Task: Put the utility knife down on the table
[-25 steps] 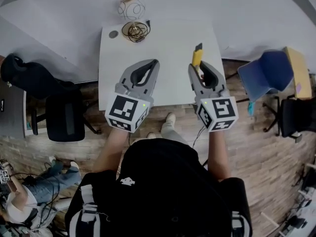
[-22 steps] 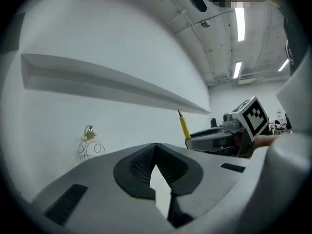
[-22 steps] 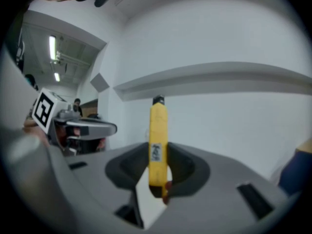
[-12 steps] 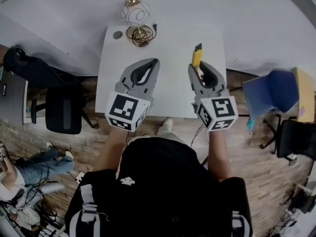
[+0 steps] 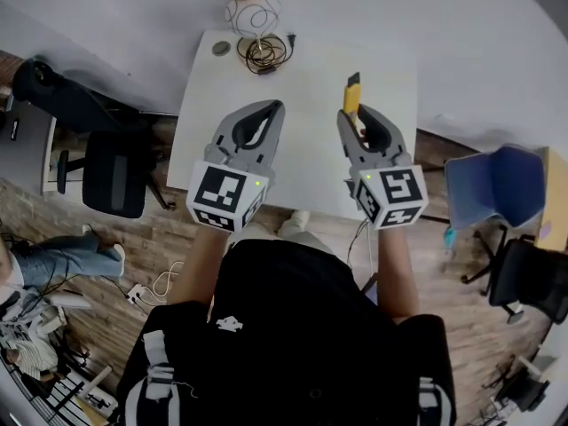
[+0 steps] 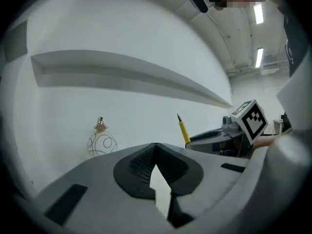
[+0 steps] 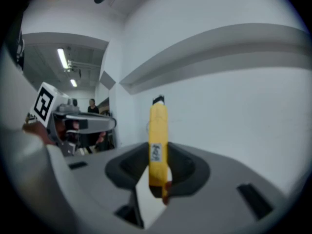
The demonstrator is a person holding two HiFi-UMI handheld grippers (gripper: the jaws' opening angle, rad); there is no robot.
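Right gripper (image 5: 352, 121), seen from the head view, has its two jaws closed on the utility knife (image 5: 353, 95). The yellow knife sticks out past the jaw tips toward 12 o'clock, over the white table (image 5: 306, 140). It is held in the jaws and does not lie on the table. The left gripper (image 5: 272, 108) is beside it at 9 o'clock, a little apart, with its jaw tips together and nothing in them. At the far edge of the table, at 11 o'clock, stand a wire ball ornament (image 5: 248, 2) and a coil of cable (image 5: 264, 52). A black chair (image 5: 113, 172) is at 9 o'clock and a blue chair (image 5: 493, 185) at 3 o'clock.

From the left gripper view, the left gripper (image 6: 155, 149) has its tips touching, with only a small gap lower down and nothing inside. The wire ball ornament (image 6: 101, 141) is at 10 o'clock. The knife (image 6: 183, 130) pokes up at 1 o'clock, out of the right gripper (image 6: 210, 137).

From the right gripper view, the right gripper (image 7: 158, 191) pinches the low end of the knife (image 7: 158, 143). The knife stands straight up toward 12 o'clock against the white wall. The left gripper (image 7: 84, 123) is at 9 o'clock.
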